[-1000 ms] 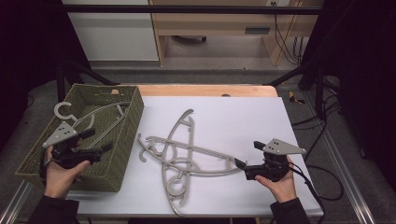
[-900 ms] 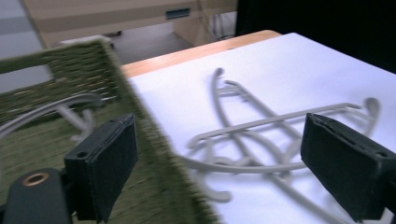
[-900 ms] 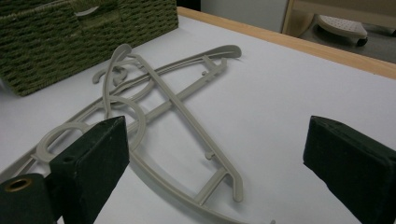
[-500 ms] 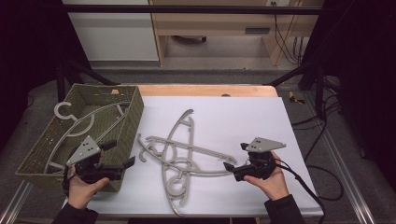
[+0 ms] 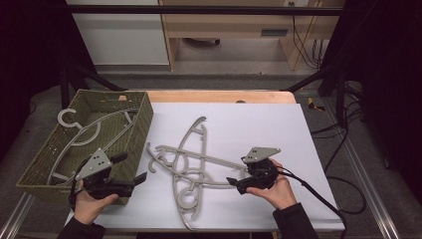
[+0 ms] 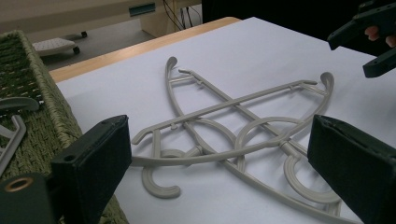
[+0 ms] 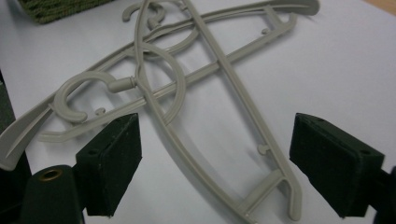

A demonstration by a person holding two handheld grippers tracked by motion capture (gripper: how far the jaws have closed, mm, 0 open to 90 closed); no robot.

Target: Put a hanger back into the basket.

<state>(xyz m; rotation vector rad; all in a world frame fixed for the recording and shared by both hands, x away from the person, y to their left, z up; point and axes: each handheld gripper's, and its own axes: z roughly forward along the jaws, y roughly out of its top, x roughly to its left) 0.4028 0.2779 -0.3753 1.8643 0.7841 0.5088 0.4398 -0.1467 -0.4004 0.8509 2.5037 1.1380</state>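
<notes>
At the near edge of the desk (image 5: 308, 149), the left hand-held gripper (image 5: 132, 169) sits in the person's left hand (image 5: 92, 204), just in front of the basket's near right corner. Its jaws stand wide apart with nothing between the pads, and they have just been opening. It points across the white sheet toward the hangers.

To the right, the right hand-held gripper (image 5: 234, 183) is held in the right hand (image 5: 278, 191), low over the sheet. Its jaws are apart too, though they have just been closing. In the right gripper view the end of one hanger (image 7: 261, 154) lies between the two pads (image 7: 114, 154), and neither pad presses on it. In the high view the jaw tips sit just beside that hanger's end.

Two grey hangers (image 5: 191, 167) lie crossed on the sheet in the middle of the desk, between the two hand-held grippers. One runs from near to far, its hook at the near end. The other lies across it from left to right. They touch where they cross.

Farther left, the green woven basket (image 5: 144, 112) stands at the desk's left edge. A third hanger (image 5: 82, 132) lies inside it, its hook (image 5: 64, 118) resting over the far left rim.
</notes>
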